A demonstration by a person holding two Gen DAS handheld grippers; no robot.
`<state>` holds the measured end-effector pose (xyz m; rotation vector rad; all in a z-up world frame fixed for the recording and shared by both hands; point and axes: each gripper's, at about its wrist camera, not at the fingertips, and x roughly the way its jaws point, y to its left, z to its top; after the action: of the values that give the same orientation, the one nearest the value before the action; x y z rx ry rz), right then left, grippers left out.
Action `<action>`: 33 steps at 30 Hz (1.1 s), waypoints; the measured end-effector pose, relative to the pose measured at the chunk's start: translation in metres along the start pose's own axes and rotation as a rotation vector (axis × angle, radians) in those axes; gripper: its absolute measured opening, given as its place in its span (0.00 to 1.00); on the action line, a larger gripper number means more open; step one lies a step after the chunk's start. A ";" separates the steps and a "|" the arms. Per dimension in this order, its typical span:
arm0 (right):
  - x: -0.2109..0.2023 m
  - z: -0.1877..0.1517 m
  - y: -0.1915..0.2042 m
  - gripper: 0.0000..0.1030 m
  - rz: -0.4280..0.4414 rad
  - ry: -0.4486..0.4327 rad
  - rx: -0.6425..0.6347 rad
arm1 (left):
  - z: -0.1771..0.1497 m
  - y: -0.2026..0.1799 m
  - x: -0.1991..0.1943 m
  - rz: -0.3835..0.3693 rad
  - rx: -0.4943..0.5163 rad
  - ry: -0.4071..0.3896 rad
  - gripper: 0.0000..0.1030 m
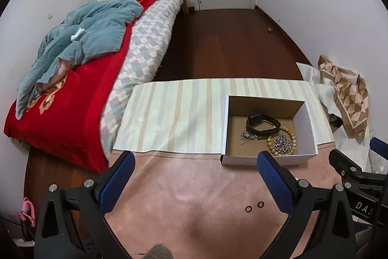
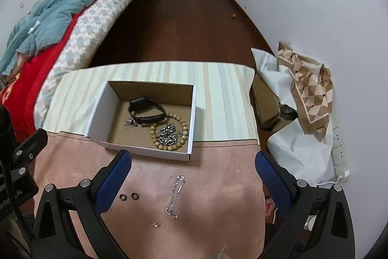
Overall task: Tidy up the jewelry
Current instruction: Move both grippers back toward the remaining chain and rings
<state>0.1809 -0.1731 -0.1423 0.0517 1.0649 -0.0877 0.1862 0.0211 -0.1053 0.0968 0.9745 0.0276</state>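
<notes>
An open white cardboard box [image 1: 311, 128] [image 2: 97, 120] sits on the table. It holds a black watch [image 1: 260, 124] [image 2: 145, 111], a wooden bead bracelet [image 1: 292, 135] [image 2: 169, 147] and silver chains [image 1: 282, 145] [image 2: 167, 134]. Two small dark rings [image 1: 254, 206] [image 2: 128, 196] lie on the pink cloth in front of the box. A silver chain [image 2: 175, 193] and a small gold piece [image 2: 156, 224] lie between my right fingers. My left gripper [image 1: 195, 159] is open and empty above the cloth, left of the box. My right gripper [image 2: 192, 158] is open and empty above the silver chain.
The table carries a striped cloth [image 1: 174, 115] at the far half and a pink cloth [image 1: 189, 198] at the near half. A bed with a red blanket [image 1: 68, 108] stands at the left. White bags and a patterned paper [image 2: 308, 84] lie at the right by the wall.
</notes>
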 end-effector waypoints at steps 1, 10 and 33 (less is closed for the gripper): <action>-0.006 -0.002 0.000 1.00 0.000 -0.010 0.001 | -0.003 0.002 -0.008 0.001 -0.002 -0.013 1.00; -0.066 -0.021 0.000 1.00 0.009 -0.099 0.021 | -0.021 0.007 -0.057 0.007 -0.016 -0.082 1.00; 0.063 -0.134 -0.021 0.61 0.213 0.162 0.158 | -0.117 0.017 0.044 0.195 -0.056 0.132 1.00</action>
<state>0.0924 -0.1852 -0.2625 0.3190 1.2068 0.0255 0.1148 0.0494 -0.2048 0.1395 1.0925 0.2435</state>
